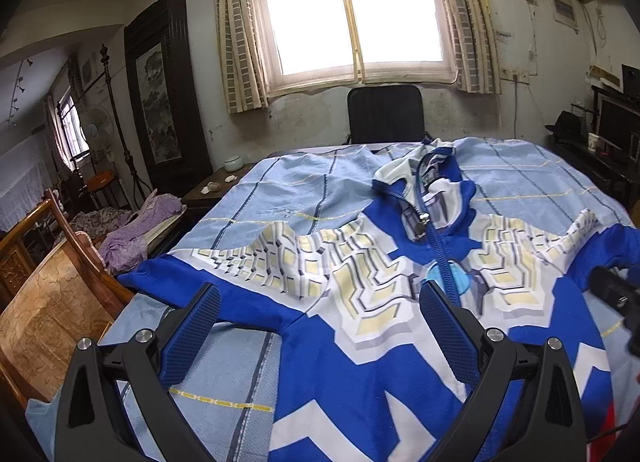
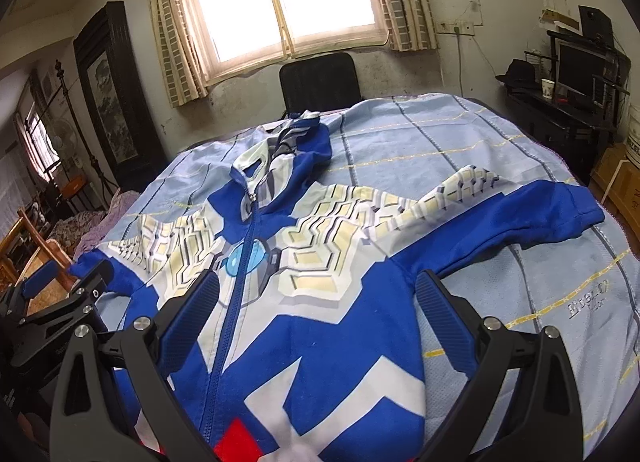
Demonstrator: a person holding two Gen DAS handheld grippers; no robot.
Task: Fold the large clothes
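Observation:
A large blue and white zip-up jacket (image 1: 360, 342) with a cream block pattern lies face up and spread flat on a light blue checked sheet (image 1: 280, 190). Its sleeves reach out to both sides and the collar points toward the window. My left gripper (image 1: 320, 294) hovers open above the jacket's left chest and armpit area, holding nothing. In the right wrist view the same jacket (image 2: 320, 322) fills the middle, and my right gripper (image 2: 318, 282) stands open over its right chest. The left gripper (image 2: 60, 294) shows at the left edge there.
A black chair (image 1: 384, 114) stands beyond the table under the window. Wooden chairs (image 1: 48, 286) and purple cloth (image 1: 136, 230) sit to the left. A dark desk with a monitor (image 2: 580, 66) and paper cup stands at the right, with cardboard boxes (image 2: 620, 182) below.

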